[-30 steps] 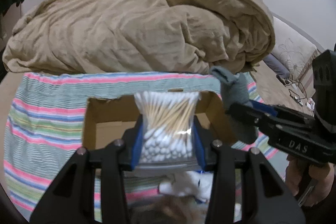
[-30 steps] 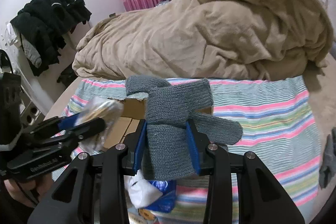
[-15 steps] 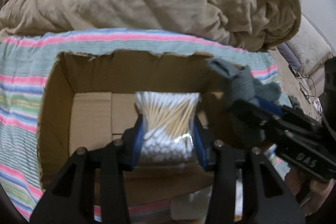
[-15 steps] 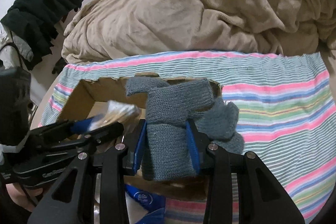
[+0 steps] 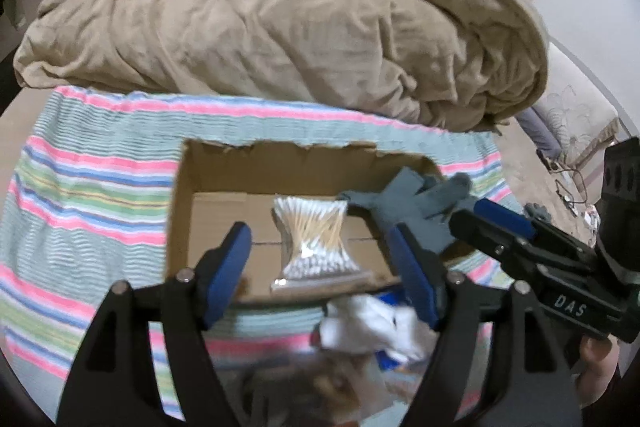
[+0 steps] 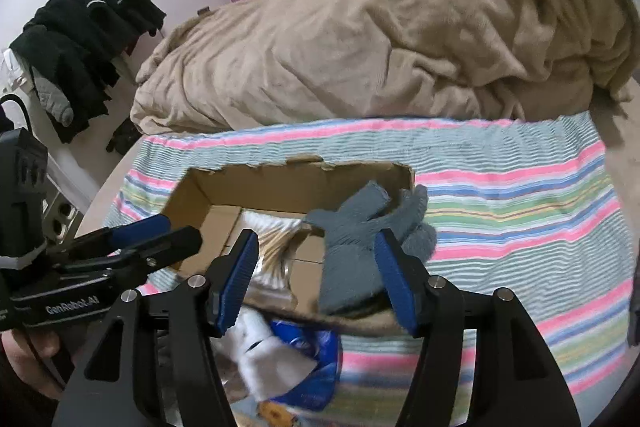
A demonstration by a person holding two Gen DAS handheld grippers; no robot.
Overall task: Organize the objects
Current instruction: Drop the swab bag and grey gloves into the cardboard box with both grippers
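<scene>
An open cardboard box (image 5: pixel 182 211) (image 6: pixel 280 175) sits on a striped cloth on the bed. A clear bag of cotton swabs (image 5: pixel 314 241) (image 6: pixel 276 241) lies on the box floor. My left gripper (image 5: pixel 320 269) is open and empty just above it; it also shows in the right wrist view (image 6: pixel 160 233). A grey knit glove (image 6: pixel 356 247) (image 5: pixel 412 203) lies over the box's right side, free between the pads. My right gripper (image 6: pixel 316 279) is open around it, and it also shows in the left wrist view (image 5: pixel 492 223).
A heaped tan blanket (image 5: pixel 280 35) lies behind the box. The striped cloth (image 5: pixel 88 195) (image 6: pixel 520 203) spreads around it. A white and blue packet (image 5: pixel 372 331) (image 6: pixel 288 351) lies in front of the box. Dark clothes (image 6: pixel 84 39) hang at the left.
Both grippers opened. The swab bag dropped onto the box floor and the glove fell onto the box's right side. Both grippers pulled back a little.
</scene>
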